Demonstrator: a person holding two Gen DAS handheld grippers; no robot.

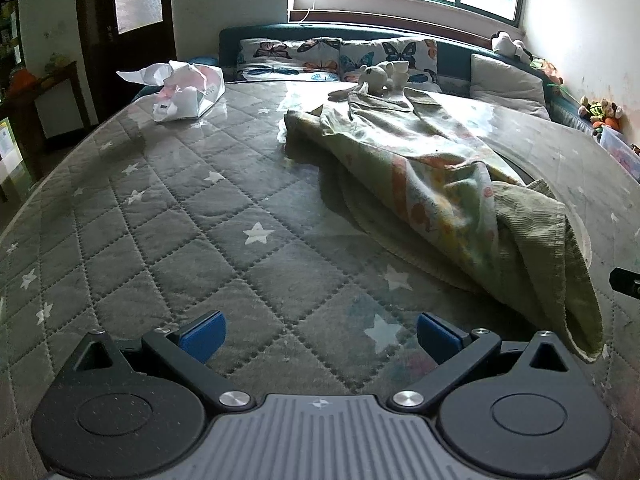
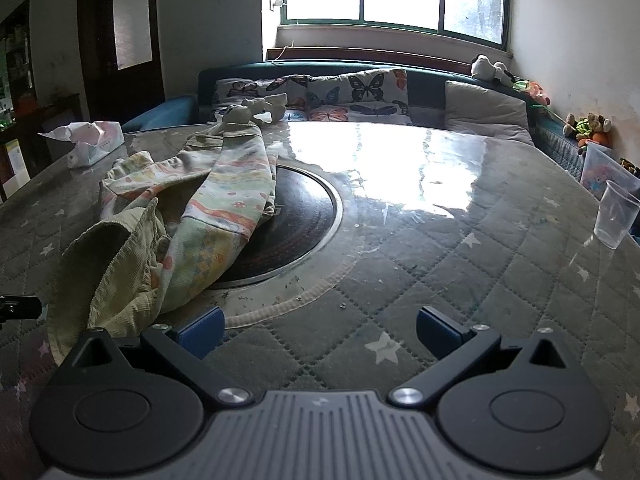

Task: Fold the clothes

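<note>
A crumpled garment (image 1: 432, 172) of pale green corduroy with a pastel printed lining lies on the quilted grey star-pattern table cover (image 1: 180, 216). In the left wrist view it stretches from the far middle to the near right. In the right wrist view the garment (image 2: 180, 216) lies at the left, partly over a round dark hotplate (image 2: 304, 216). My left gripper (image 1: 320, 338) is open and empty, low over the cover, left of the garment's near end. My right gripper (image 2: 320, 334) is open and empty, its left finger beside the garment's corduroy end.
A torn tissue pack (image 1: 184, 92) sits at the far left. A clear plastic cup (image 2: 614, 214) stands at the right edge. Small plush toys (image 1: 382, 76) lie at the garment's far end. Butterfly cushions (image 2: 352, 94), a sofa and a window lie beyond.
</note>
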